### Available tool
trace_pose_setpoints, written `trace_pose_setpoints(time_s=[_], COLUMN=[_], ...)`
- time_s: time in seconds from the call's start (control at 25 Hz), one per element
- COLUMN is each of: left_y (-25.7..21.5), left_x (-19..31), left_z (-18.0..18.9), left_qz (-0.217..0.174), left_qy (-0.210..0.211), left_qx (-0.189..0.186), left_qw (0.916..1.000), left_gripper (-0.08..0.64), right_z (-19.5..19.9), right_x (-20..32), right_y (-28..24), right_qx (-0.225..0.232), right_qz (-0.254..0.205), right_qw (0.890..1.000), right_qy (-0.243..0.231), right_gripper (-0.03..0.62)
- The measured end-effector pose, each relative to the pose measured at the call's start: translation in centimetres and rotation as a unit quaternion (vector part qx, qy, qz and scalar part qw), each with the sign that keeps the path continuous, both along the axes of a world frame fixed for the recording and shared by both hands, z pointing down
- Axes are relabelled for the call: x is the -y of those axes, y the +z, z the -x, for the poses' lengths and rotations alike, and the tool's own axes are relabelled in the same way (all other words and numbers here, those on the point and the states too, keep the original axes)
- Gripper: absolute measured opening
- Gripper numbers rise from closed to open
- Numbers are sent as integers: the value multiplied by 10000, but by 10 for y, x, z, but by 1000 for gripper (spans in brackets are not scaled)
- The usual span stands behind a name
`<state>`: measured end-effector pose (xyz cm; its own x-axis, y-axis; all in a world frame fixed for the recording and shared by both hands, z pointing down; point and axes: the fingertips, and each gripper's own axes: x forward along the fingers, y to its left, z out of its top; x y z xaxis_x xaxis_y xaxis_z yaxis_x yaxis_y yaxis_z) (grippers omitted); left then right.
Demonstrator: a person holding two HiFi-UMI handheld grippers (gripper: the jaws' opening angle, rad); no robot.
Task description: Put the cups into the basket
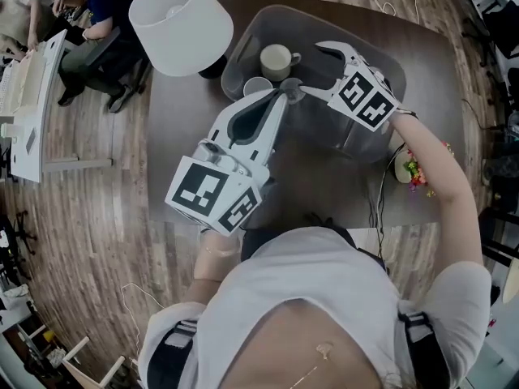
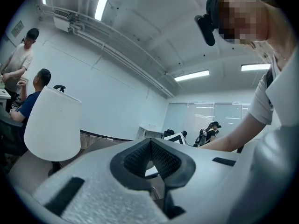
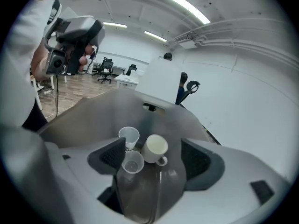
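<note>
Head view: the left gripper [image 1: 276, 102] lay across the near-left wall of the grey basket [image 1: 243, 43], and the clear cup was hard to make out there. The basket's near end was cut off behind both grippers.

Left gripper: pads pressed together, nothing between them.

Right gripper [image 3: 155, 157]: jaws spread wide above the basket, gripping nothing. The clear cup [image 3: 132, 164] stood just beside one pad; contact could not be determined.

Inside the basket stood the clear cup, a translucent cup [image 3: 129, 136] and a white mug [image 3: 155, 147], close together. All stood upright with their long axes vertical and mouths up, the mug's handle turned toward the right gripper.
</note>
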<state>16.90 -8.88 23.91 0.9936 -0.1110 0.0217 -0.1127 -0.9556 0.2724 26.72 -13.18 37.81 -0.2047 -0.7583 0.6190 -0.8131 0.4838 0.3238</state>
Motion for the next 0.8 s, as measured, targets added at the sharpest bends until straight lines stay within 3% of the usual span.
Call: trace_pose_setpoints(time_s=[0.24,0.48,0.6,0.8], left_y=[1,-2,1,11], left_x=[-17,-37,-46,-63], left_z=[5,9,12,5], left_qz=[-159,-229,-231,-345], left_qy=[174,319,388,559], left_qx=[68,122,161,234], left_qw=[9997,9992,9988,9976], left_gripper=[11,11,11,11], right_z=[-8,-4,6,15], right_x=[-18,-59,-84,-130], right_y=[-55,-123,-143,-150], right_qx=[381,975,1362,1735], right_qz=[-663,-1366,-1709,-2231], right_qw=[9942,9772,9621,9247], right_qy=[754,1300,1634,2551], right_gripper=[377,375,354,239])
